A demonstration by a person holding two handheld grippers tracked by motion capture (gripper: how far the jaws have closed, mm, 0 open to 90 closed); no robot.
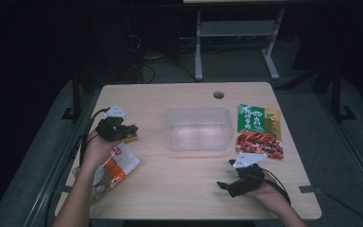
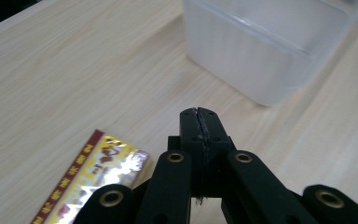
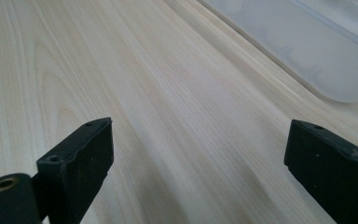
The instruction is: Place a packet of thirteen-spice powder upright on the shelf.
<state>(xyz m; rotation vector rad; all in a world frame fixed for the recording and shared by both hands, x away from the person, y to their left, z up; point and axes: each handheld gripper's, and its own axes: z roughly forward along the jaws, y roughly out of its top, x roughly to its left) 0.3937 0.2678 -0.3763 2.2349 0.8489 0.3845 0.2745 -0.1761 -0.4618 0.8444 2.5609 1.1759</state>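
The left tongs (image 2: 199, 116) are pressed together with nothing between them, hovering just above a small red-and-gold packet (image 2: 93, 179) whose near end their black arms hide, while the clear plastic tub (image 2: 261, 60) stands ahead of them on the desk (image 2: 74, 70). The right tongs (image 3: 198, 154) are spread wide over bare wood, the tub's corner ahead to their right, cut off by the frame edge.

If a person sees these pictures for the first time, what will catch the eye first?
Probably the clear tub, empty at the middle of the table. Next, the bright snack packs: a green and red one to its right and a white and orange one at the left, under the person's forearm. The left hand-held gripper is shut beside a small gold packet; the right hand-held gripper is open.
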